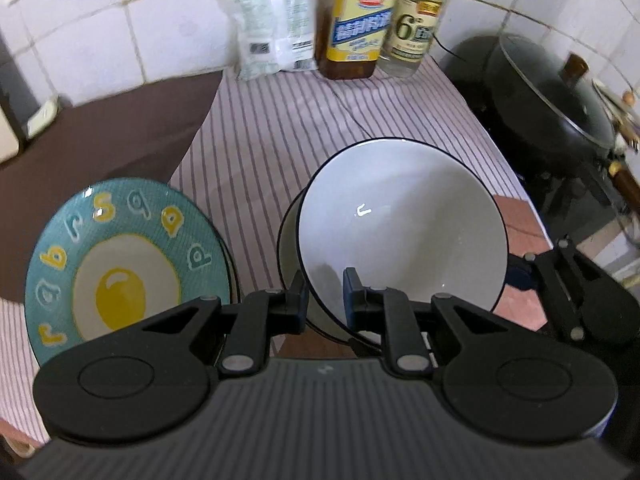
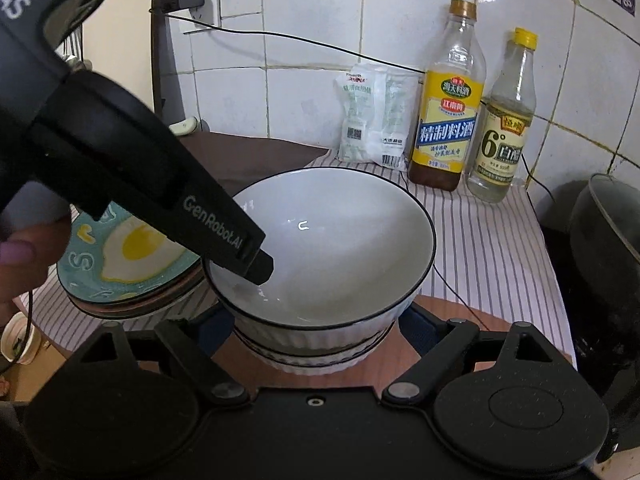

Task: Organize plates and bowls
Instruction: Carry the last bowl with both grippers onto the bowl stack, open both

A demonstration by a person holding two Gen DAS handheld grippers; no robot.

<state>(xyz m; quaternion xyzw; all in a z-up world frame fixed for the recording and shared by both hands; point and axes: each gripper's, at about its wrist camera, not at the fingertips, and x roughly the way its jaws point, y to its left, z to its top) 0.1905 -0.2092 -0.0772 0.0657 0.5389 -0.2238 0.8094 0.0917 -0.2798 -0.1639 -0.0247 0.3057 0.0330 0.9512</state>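
Observation:
A white bowl with a dark rim [image 1: 400,232] [image 2: 332,240] is tilted above a stack of like bowls [image 2: 316,354]. My left gripper [image 1: 326,298] is shut on its near rim, one finger inside and one outside; it also shows in the right wrist view [image 2: 256,264]. My right gripper [image 2: 316,336] is open, its fingers on either side of the bowl stack; it also shows in the left wrist view [image 1: 568,292]. A teal plate with a fried-egg design [image 1: 124,264] [image 2: 120,256] tops a plate stack to the left.
A striped cloth [image 1: 280,128] covers the counter. At the back wall stand a yellow-labelled bottle [image 2: 448,120], a clear vinegar bottle [image 2: 500,132] and a white packet [image 2: 372,116]. A black lidded wok [image 1: 556,108] sits on the right. A black cable [image 2: 280,40] runs along the tiles.

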